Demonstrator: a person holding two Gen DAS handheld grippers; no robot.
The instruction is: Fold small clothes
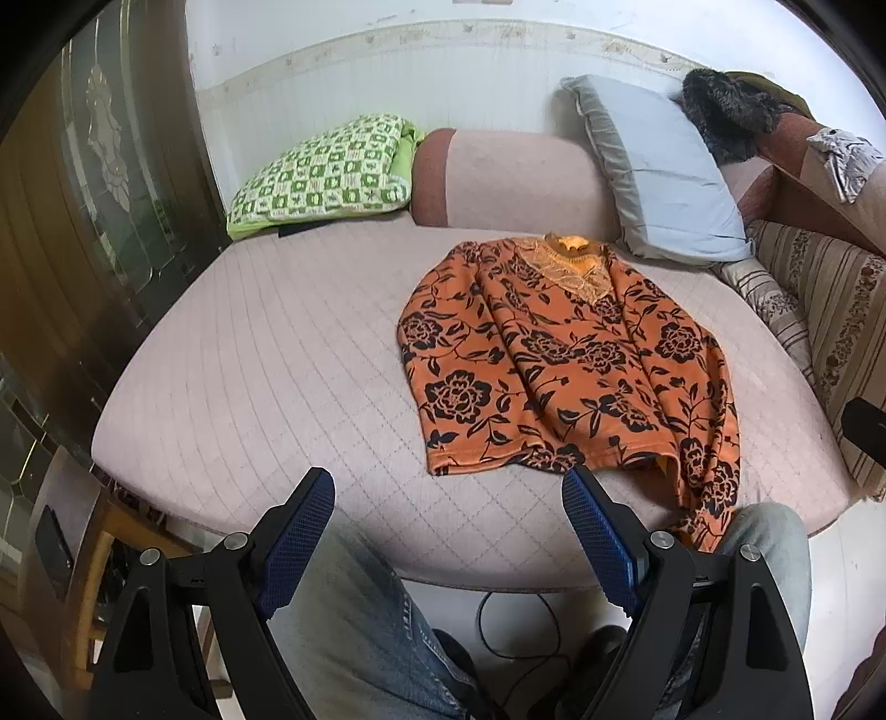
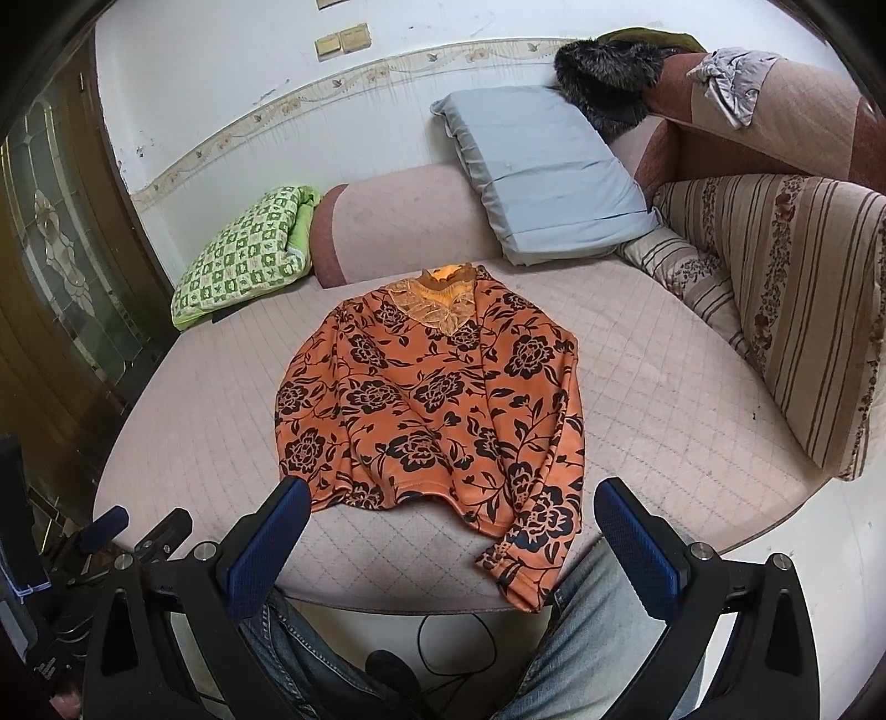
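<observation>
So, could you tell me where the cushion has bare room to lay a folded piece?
Bare quilted cushion lies between the orange floral top and striped backrest, and between the top and green checked bundle. The rear by the grey pillow is crowded.

White wall (image 2: 232, 83) with a floral border strip; switch plates (image 2: 342, 39) high up. Dark door with leaded glass (image 1: 105, 183) left of the tongs. Pink quilted sofa seat (image 1: 288, 343) ahead; green checked cushion (image 2: 243, 249) far left, blue-grey pillow (image 2: 548, 177) far right, striped cushion (image 2: 797, 299) right. Diffuse light.
</observation>
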